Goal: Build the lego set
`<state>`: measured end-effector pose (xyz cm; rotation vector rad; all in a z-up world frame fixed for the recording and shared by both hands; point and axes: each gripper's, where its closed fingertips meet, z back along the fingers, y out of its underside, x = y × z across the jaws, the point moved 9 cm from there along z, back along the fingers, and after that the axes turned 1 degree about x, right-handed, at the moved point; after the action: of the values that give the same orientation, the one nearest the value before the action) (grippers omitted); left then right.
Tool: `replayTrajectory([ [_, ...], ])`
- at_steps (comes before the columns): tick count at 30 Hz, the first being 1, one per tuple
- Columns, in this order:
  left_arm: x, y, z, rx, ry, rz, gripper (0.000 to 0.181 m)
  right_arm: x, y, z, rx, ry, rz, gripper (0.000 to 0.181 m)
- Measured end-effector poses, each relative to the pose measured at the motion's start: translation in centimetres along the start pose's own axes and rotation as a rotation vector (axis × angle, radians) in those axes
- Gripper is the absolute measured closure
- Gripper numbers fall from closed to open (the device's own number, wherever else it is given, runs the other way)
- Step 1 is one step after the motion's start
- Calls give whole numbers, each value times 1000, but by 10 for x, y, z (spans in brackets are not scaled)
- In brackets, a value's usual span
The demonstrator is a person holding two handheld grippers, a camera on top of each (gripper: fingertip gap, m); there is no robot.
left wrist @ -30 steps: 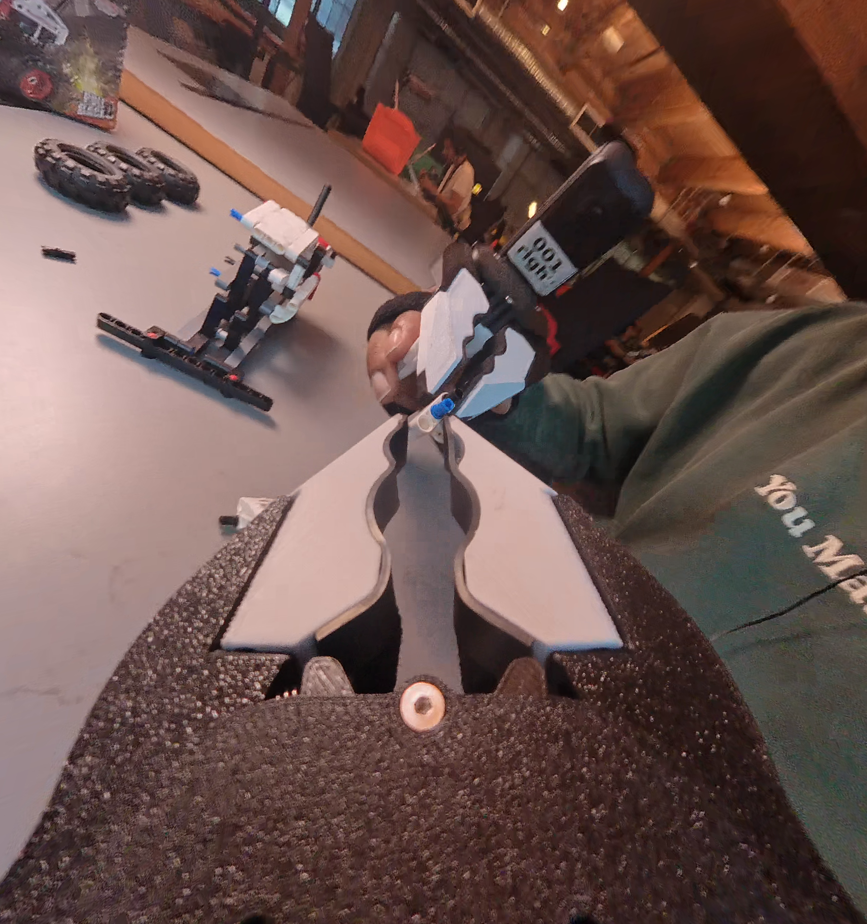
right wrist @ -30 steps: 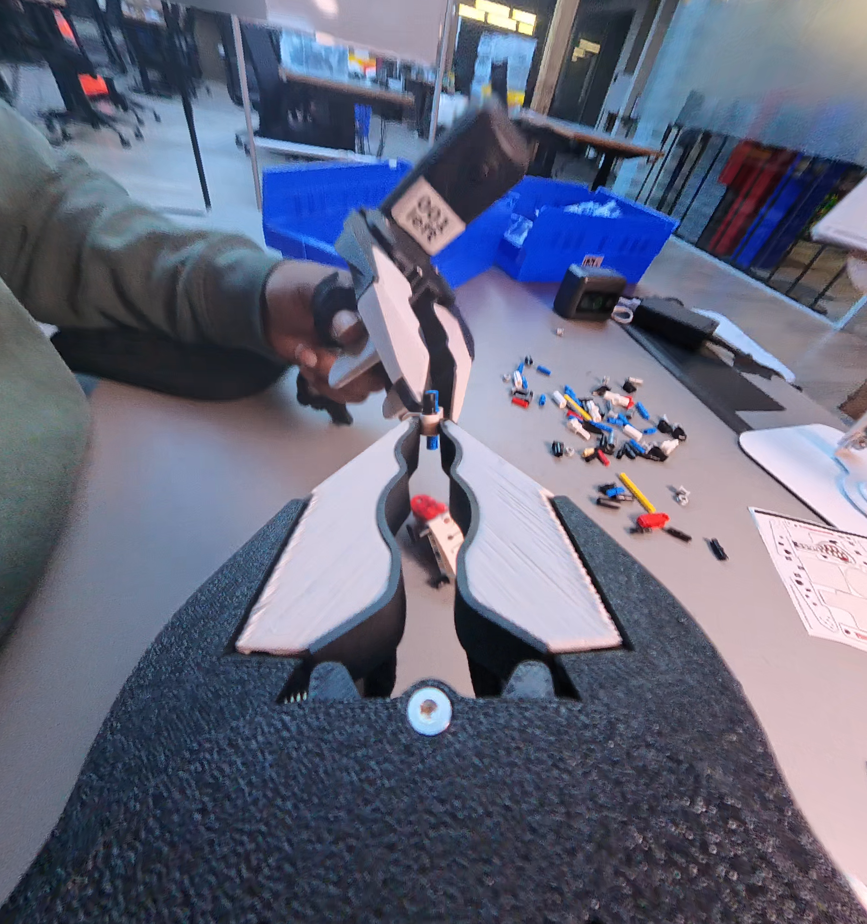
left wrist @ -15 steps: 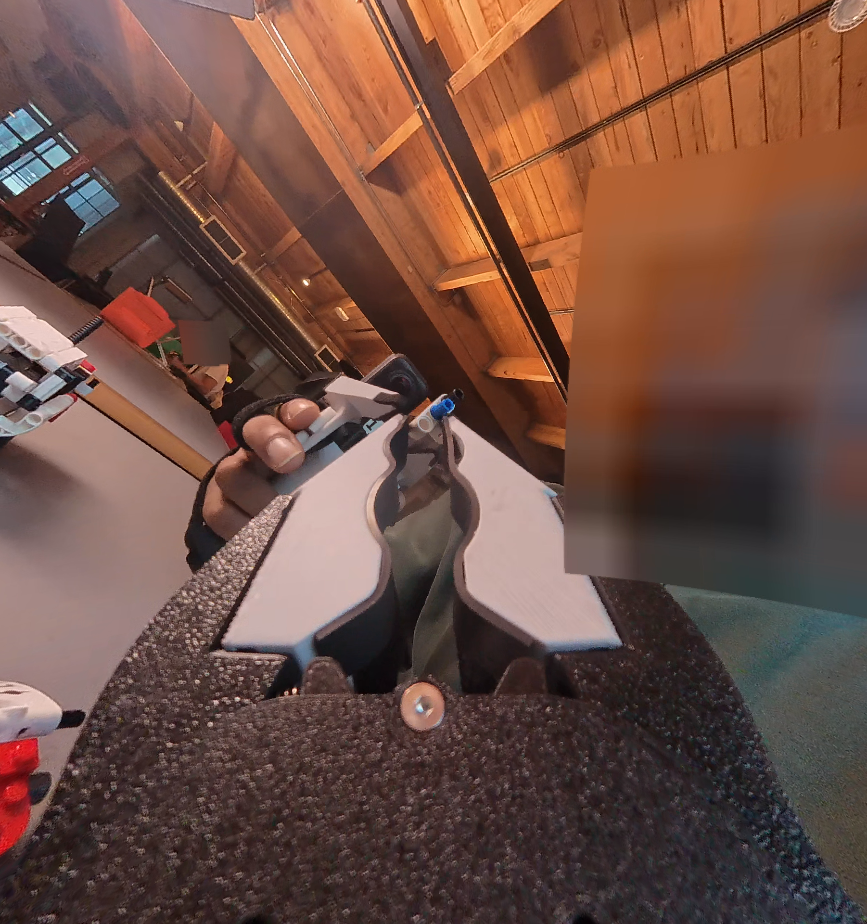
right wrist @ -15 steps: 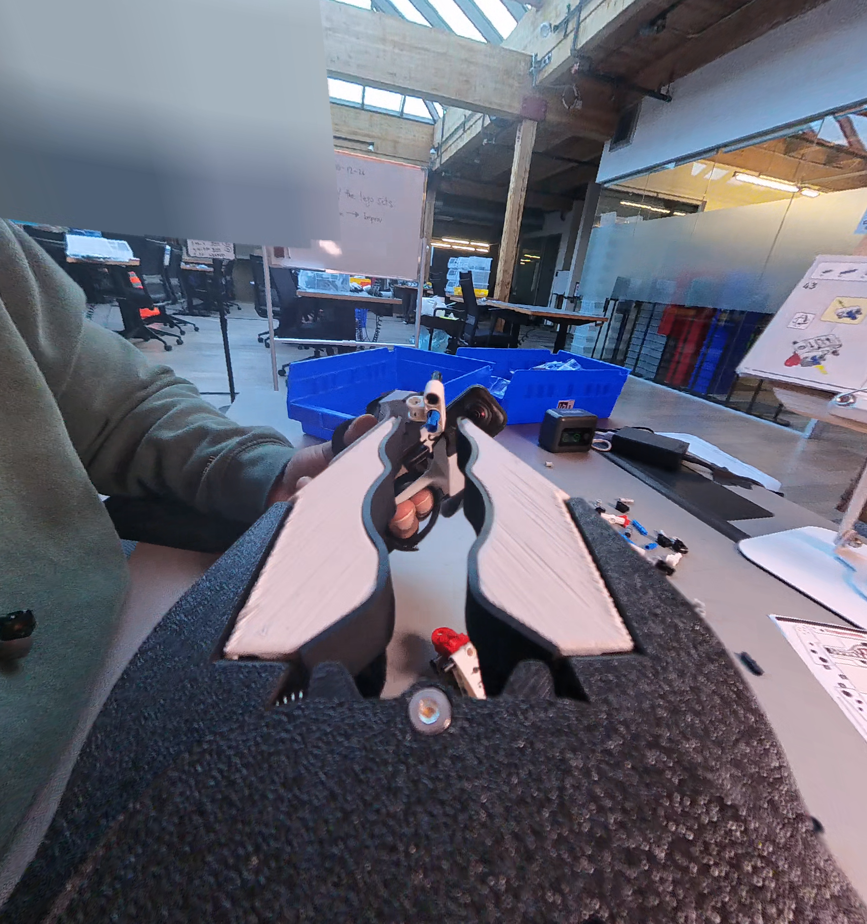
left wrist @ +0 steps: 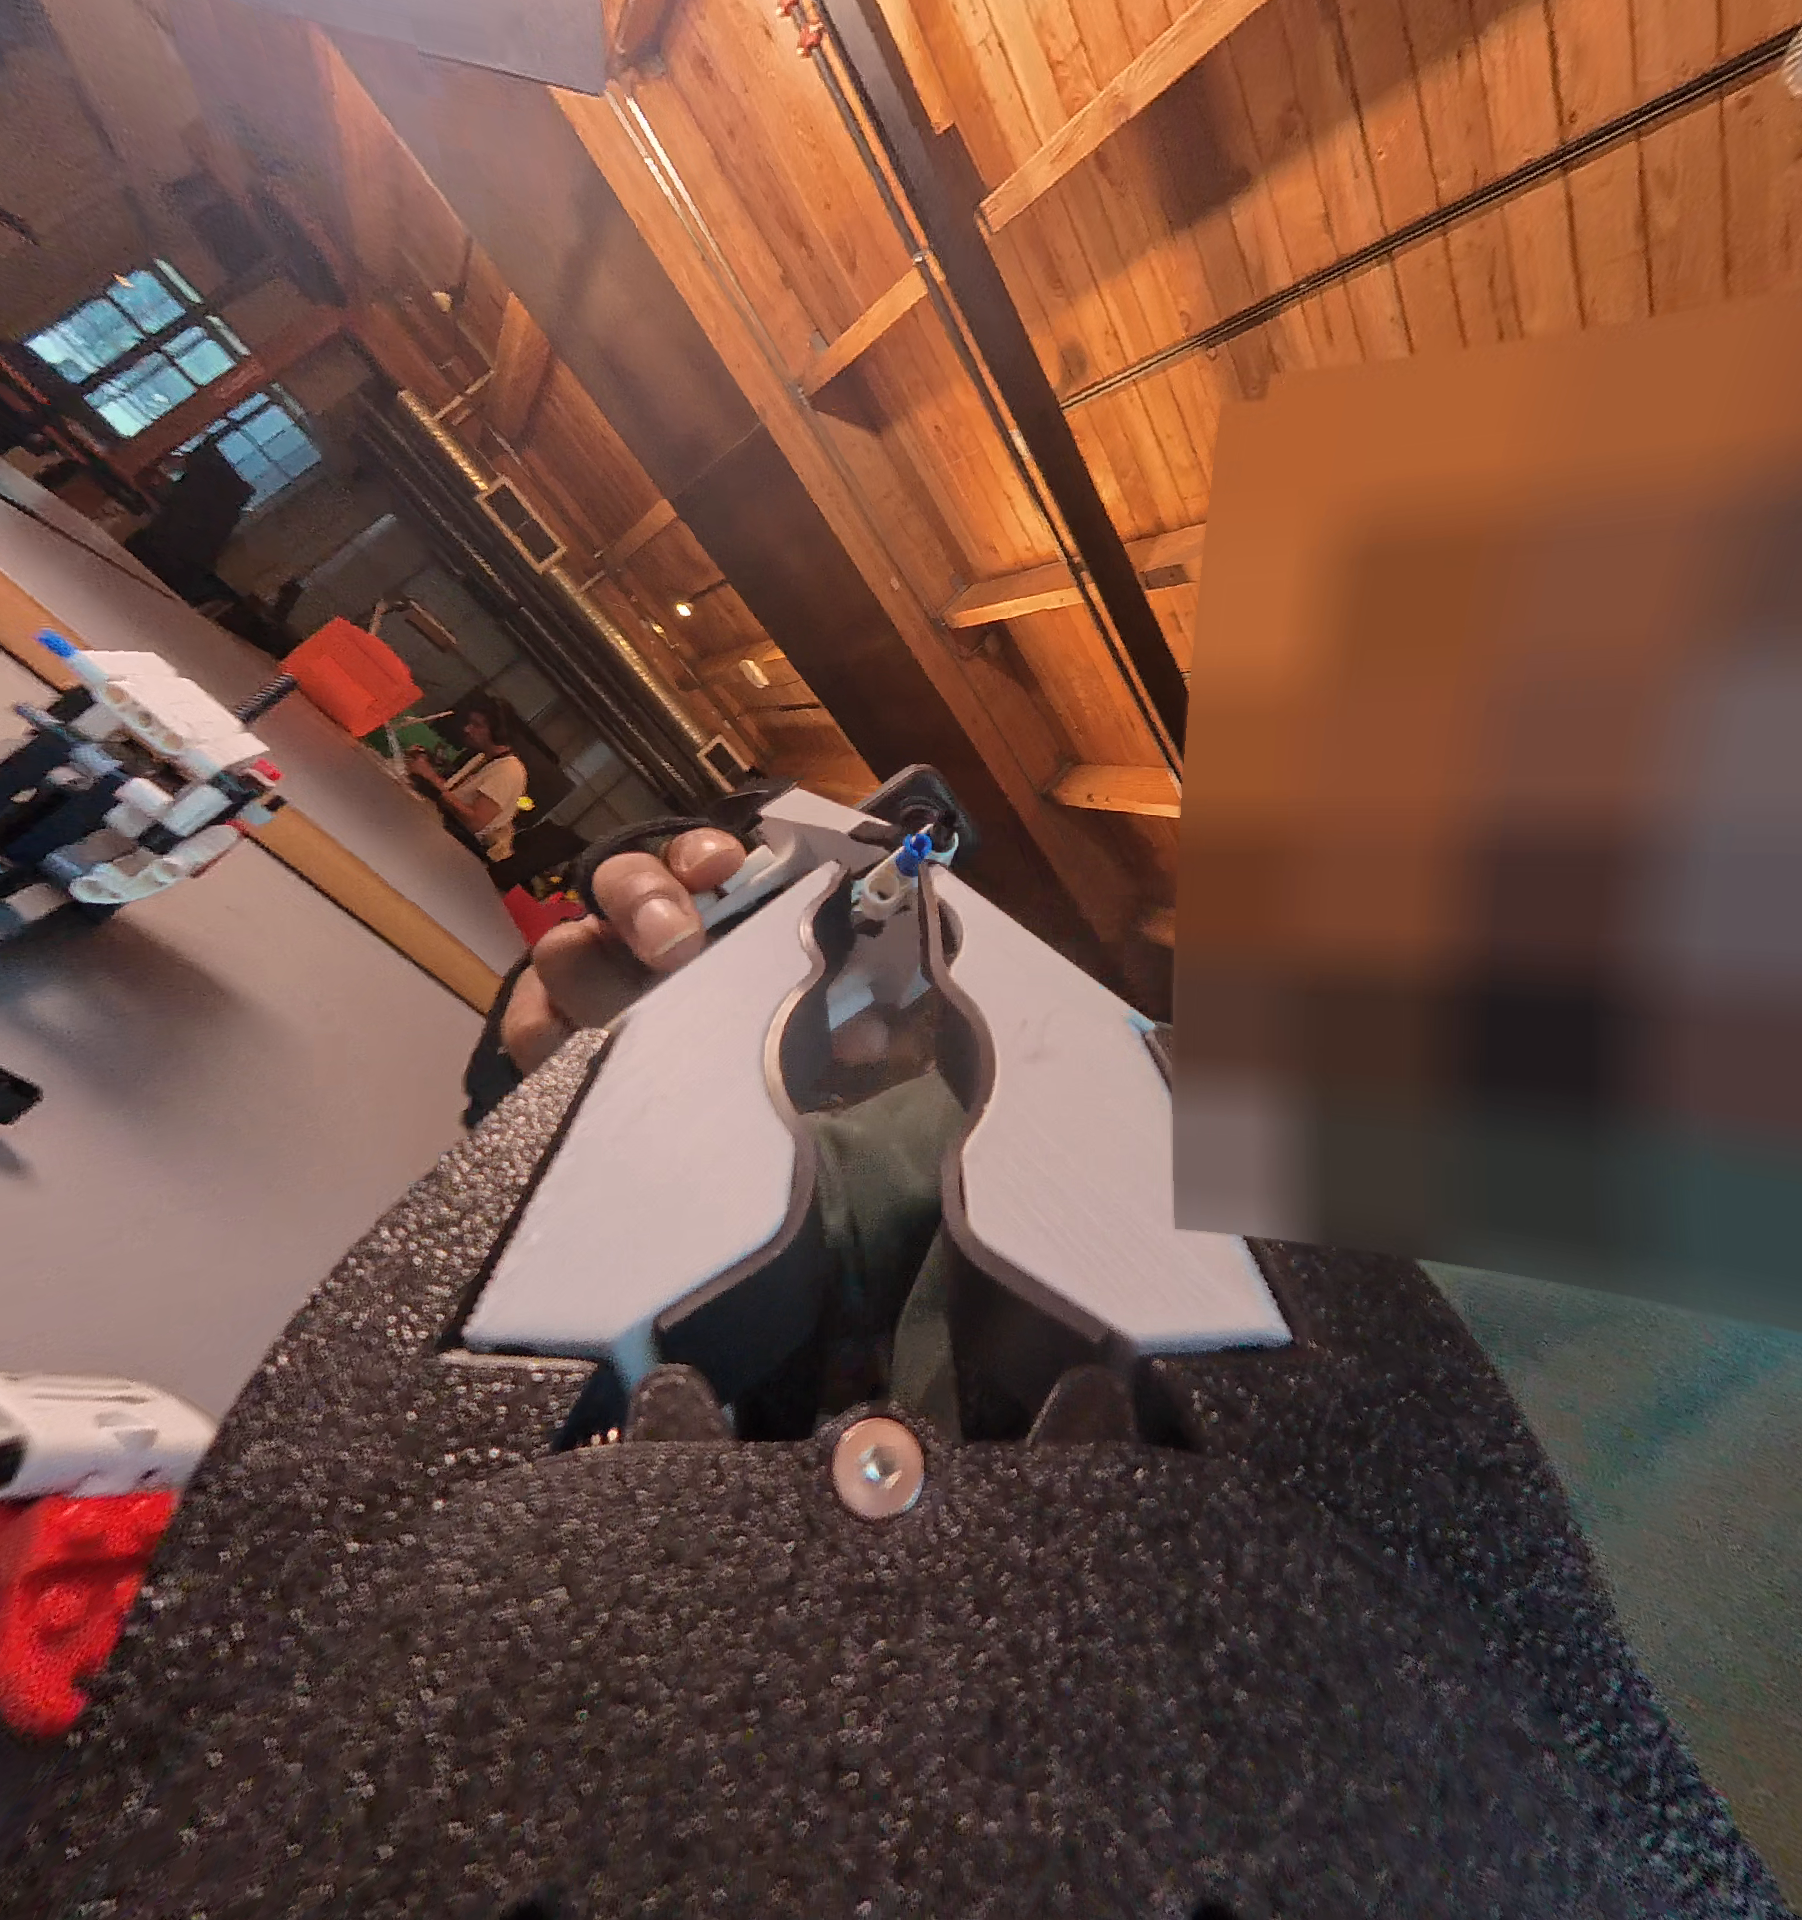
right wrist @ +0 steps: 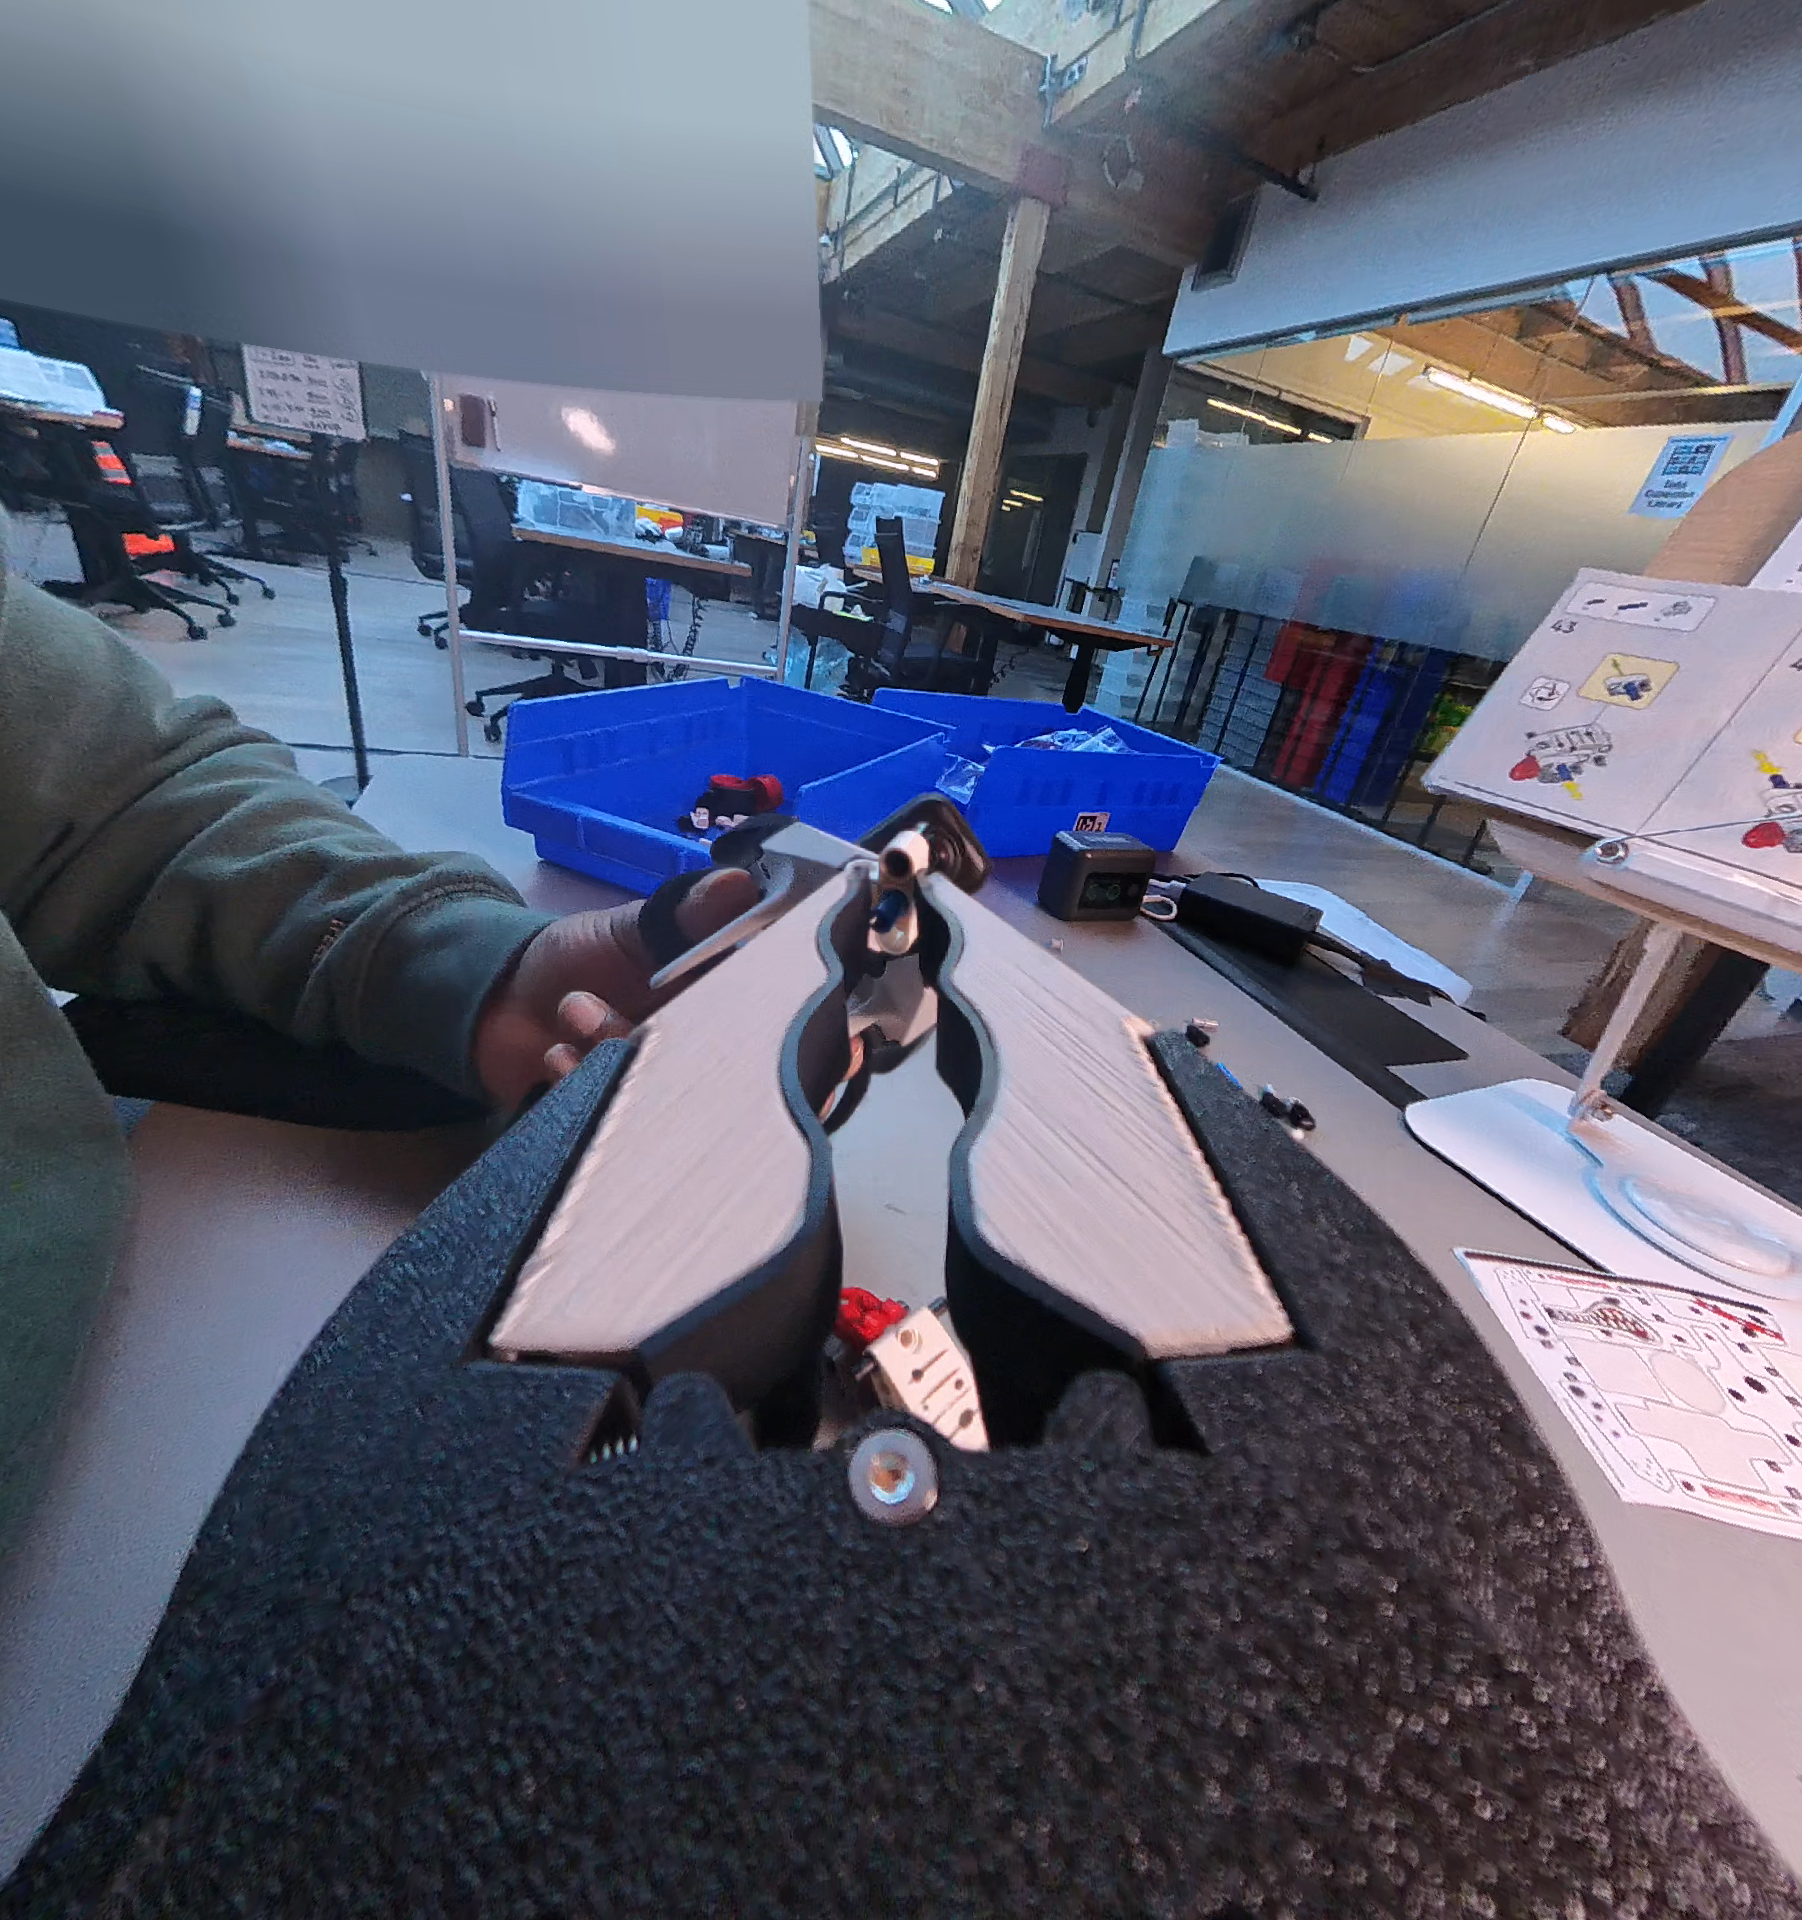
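Observation:
My left gripper (left wrist: 881,883) is shut on a small white connector with a blue pin (left wrist: 895,881), held in the air tip to tip with the other gripper. My right gripper (right wrist: 892,904) is shut on the same small white-and-blue piece (right wrist: 902,868). Each view shows the other gripper and the hand holding it (left wrist: 648,914) (right wrist: 585,966) right behind the piece. The black-and-white lego model (left wrist: 118,790) stands on the table far left. A red-and-white sub-assembly (right wrist: 907,1351) lies on the table under my right gripper; it also shows in the left wrist view (left wrist: 45,1507).
Two blue bins (right wrist: 720,769) stand at the back of the grey table (right wrist: 253,1247). A small black box (right wrist: 1094,873) and a black adapter (right wrist: 1245,914) lie beside them. An instruction booklet (right wrist: 1707,727) sits on a stand at right, a sticker sheet (right wrist: 1686,1392) below it. Loose pieces (right wrist: 1281,1107) lie nearby. From the left gripper's tips to the black-and-white lego model (left wrist: 118,790) is close to 20 cm.
Both grippers have lifted and tilted up from the table with the small piece held between their tips. Both views have swung from the tabletop to the room and ceiling.

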<state>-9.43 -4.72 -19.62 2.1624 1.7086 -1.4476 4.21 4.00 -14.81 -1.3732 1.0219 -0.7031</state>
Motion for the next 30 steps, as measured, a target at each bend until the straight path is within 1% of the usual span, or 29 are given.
replayTrajectory([
  [1, 1, -3, 3, 10, -52, -23, 167, -3, 1, 1, 28, 2, 4, 173],
  [3, 1, -9, 10, 54, -168, -86, 164, -8, 9, 3, 141, 21, 55, 173],
  [5, 0, -12, 13, 107, -257, -146, 166, -9, 14, 4, 185, 47, 105, 173],
  [7, 1, -11, 13, 173, -342, -190, 164, -8, 18, 2, 233, 48, 132, 173],
  [12, 2, -7, 10, 321, -508, -318, 155, -3, 36, -4, 462, 94, 358, 173],
  [15, 5, -4, 10, 366, -580, -351, 155, 0, 40, -6, 510, 104, 428, 173],
  [17, 7, -4, 11, 368, -594, -338, 156, 3, 39, -6, 500, 84, 413, 173],
  [19, 8, -3, 10, 374, -596, -329, 156, 5, 38, -8, 511, 89, 434, 173],
  [22, 8, -2, 10, 383, -614, -342, 161, 9, 38, -9, 520, 99, 502, 173],
  [24, 7, -3, 10, 376, -590, -335, 161, 11, 36, -8, 500, 100, 539, 173],
  [26, 4, -4, 10, 346, -510, -302, 161, 13, 29, -7, 425, 98, 542, 173],
  [29, 1, -5, 9, 248, -312, -157, 162, 16, 17, -4, 293, 91, 523, 173],
  [30, 0, -5, 9, 209, -256, -116, 162, 18, 14, -3, 263, 86, 526, 170],
])
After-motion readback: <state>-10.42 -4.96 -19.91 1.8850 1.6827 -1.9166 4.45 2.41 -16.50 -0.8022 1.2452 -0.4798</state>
